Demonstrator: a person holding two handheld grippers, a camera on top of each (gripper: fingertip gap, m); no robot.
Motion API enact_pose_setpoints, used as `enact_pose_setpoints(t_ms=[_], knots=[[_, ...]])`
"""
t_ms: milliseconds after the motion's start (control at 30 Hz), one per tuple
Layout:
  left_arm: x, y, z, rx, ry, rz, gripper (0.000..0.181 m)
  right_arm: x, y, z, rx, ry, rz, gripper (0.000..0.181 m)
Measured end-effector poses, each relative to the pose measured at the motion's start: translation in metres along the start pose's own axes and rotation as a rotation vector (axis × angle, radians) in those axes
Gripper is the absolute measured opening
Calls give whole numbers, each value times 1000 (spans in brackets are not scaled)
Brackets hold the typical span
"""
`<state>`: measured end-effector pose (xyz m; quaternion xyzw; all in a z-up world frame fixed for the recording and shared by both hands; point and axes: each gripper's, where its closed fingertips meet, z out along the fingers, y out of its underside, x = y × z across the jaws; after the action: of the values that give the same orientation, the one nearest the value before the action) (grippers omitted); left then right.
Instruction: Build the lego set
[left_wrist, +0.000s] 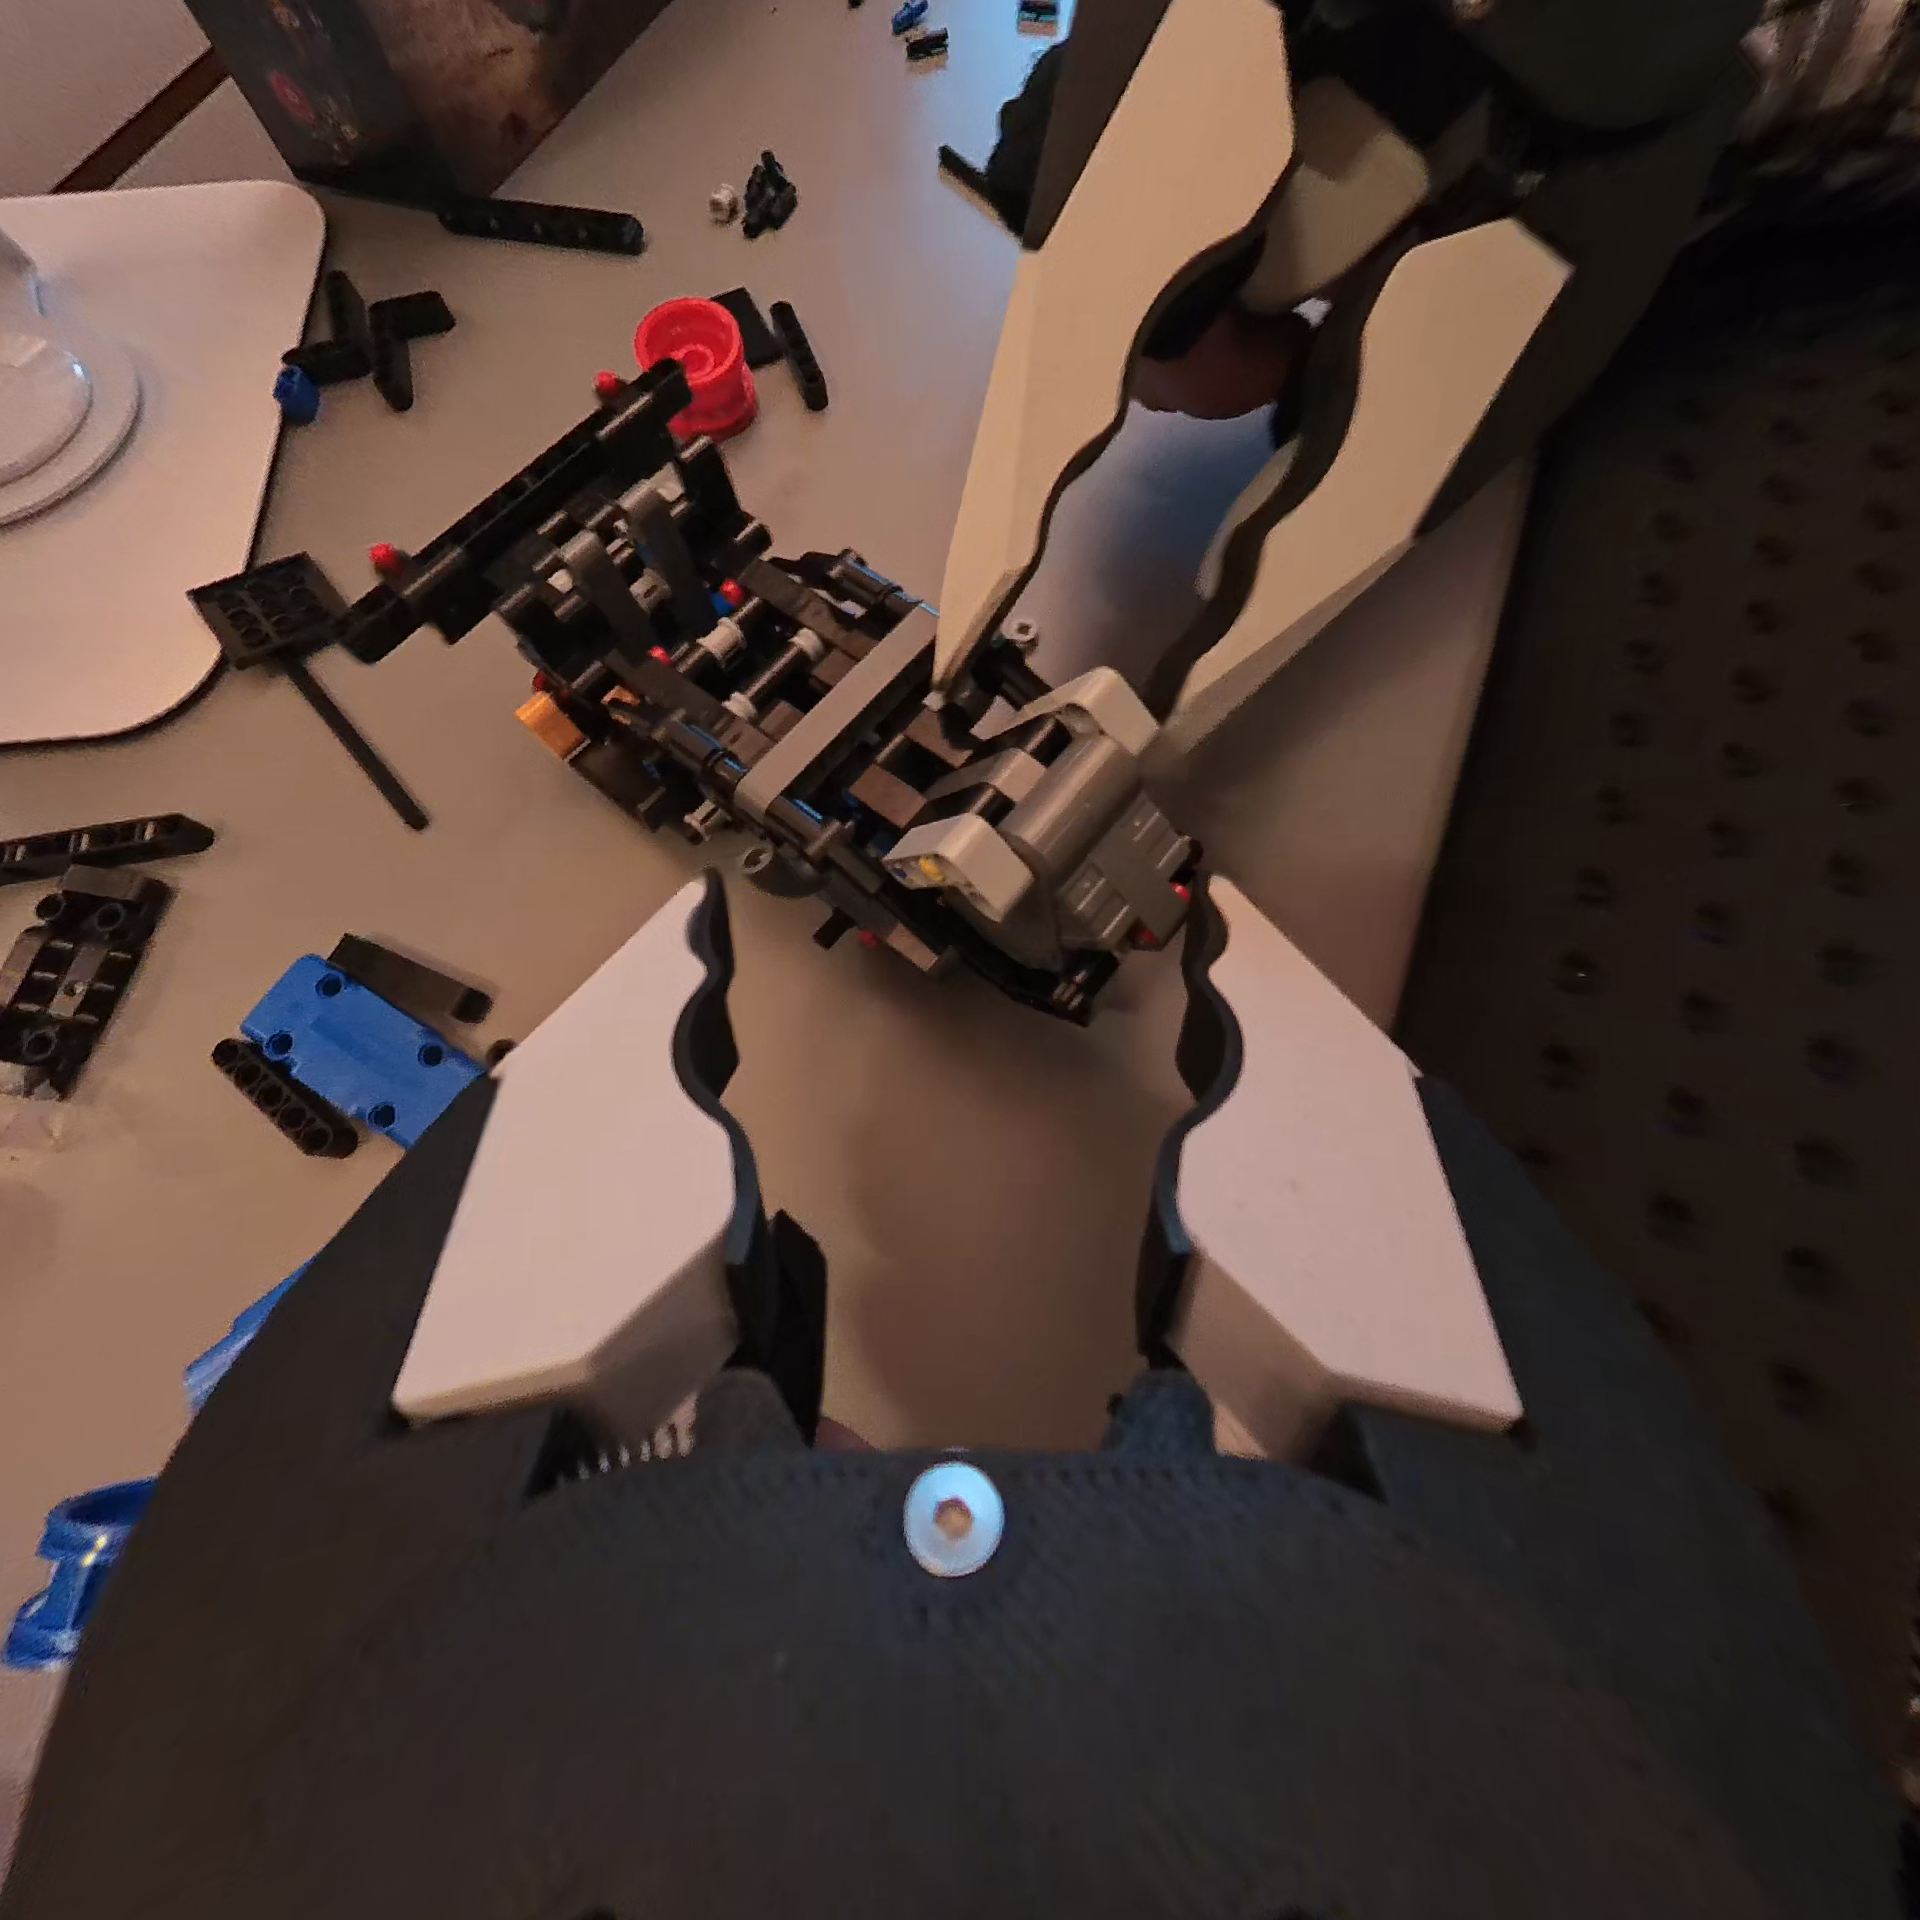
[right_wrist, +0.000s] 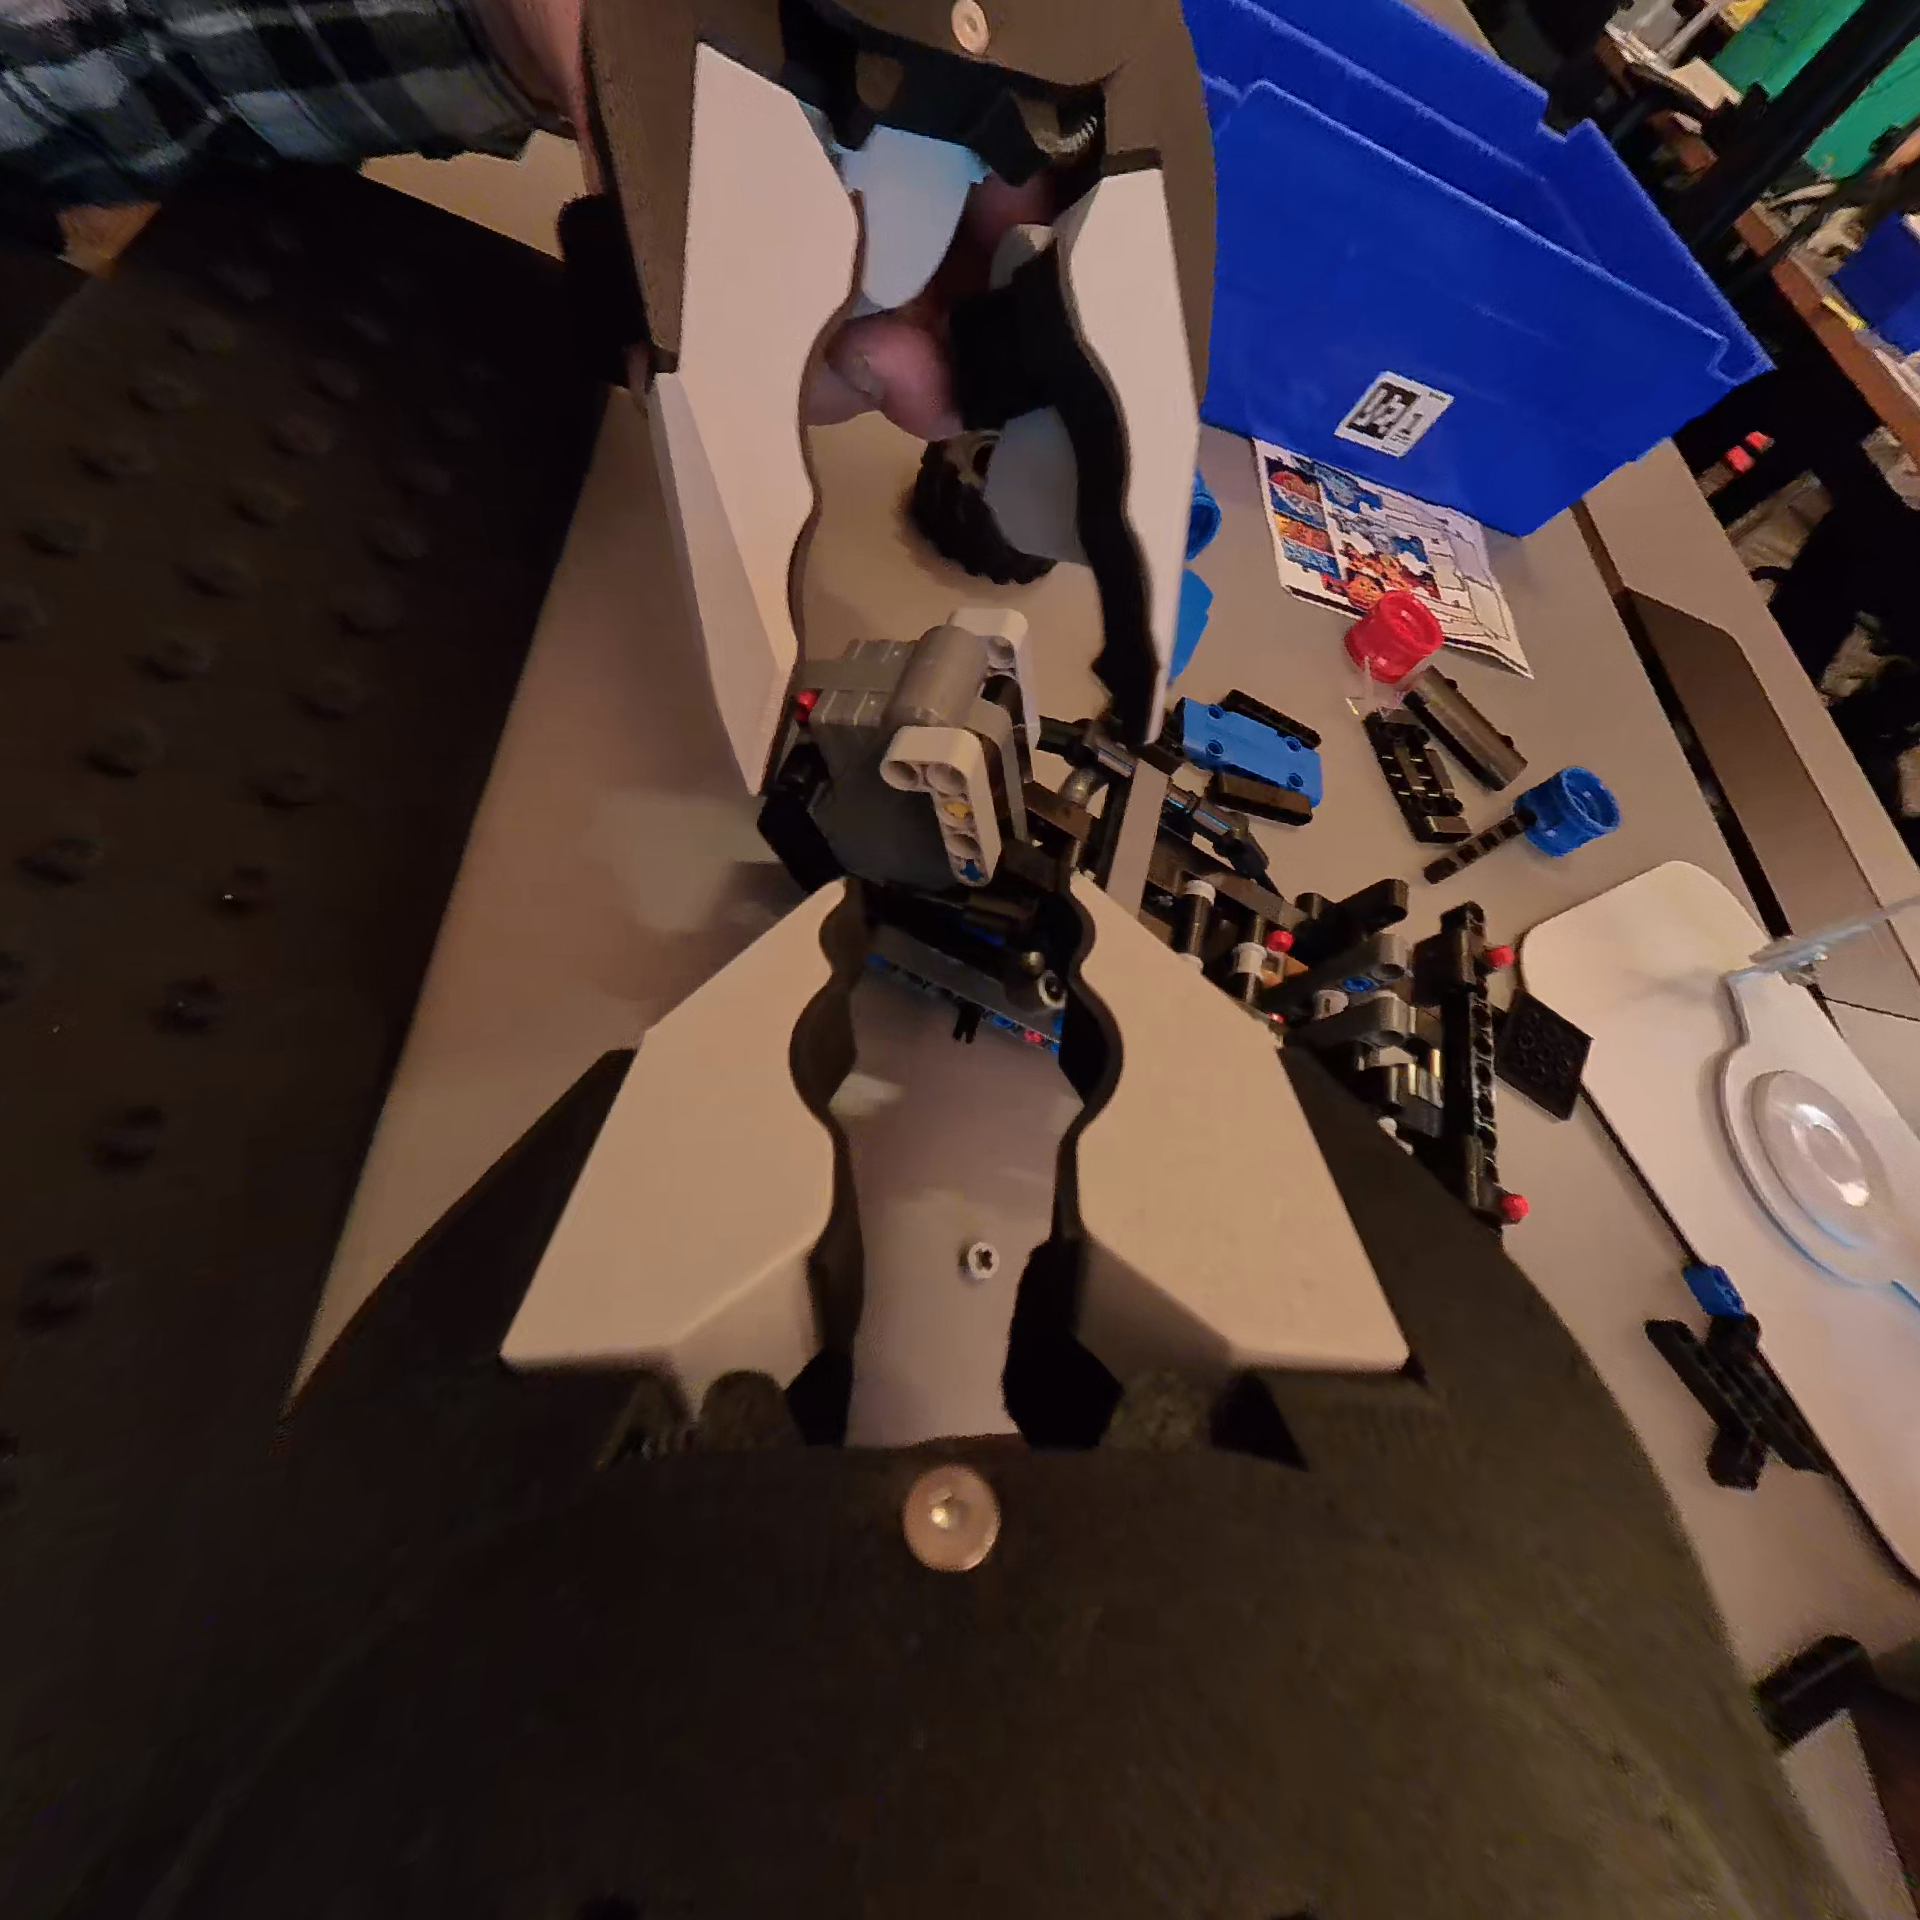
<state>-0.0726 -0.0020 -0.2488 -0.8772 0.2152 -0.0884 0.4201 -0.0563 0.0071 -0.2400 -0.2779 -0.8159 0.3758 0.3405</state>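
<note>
Left wrist view: the left hand-held gripper (left_wrist: 956, 914), fingers spread, faces the half-built lego model (left_wrist: 727, 665) lying on the grey tabletop (left_wrist: 582, 862). Opposite, the right hand-held gripper (right_wrist: 961, 914), also spread, straddles the model's grey motor end; loose parts lie around.

White sticker (right_wrist: 1392, 412) with black marker pattern on blue bin (right_wrist: 1455, 312) front; writing too small to read. Printed colour sheet (right_wrist: 1387, 551) on table below bin, print illegible. Dark box (left_wrist: 416, 83) graphics unreadable.
</note>
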Motion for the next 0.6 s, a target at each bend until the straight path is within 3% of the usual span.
enact_pose_setpoints(t_ms=[100, 333, 600], knots=[[-4, 3, -2, -10, -26, -11, 92, 1, 3, -5, -1, -6, 1, 38], [-5, 7, -7, -31, -44, 0, 80, 13, 7, -18, 19, 1, 47, 32], [-34, 25, -27, -122, -175, -15, 83, 18, 19, -24, -31, -10, 63, 34]])
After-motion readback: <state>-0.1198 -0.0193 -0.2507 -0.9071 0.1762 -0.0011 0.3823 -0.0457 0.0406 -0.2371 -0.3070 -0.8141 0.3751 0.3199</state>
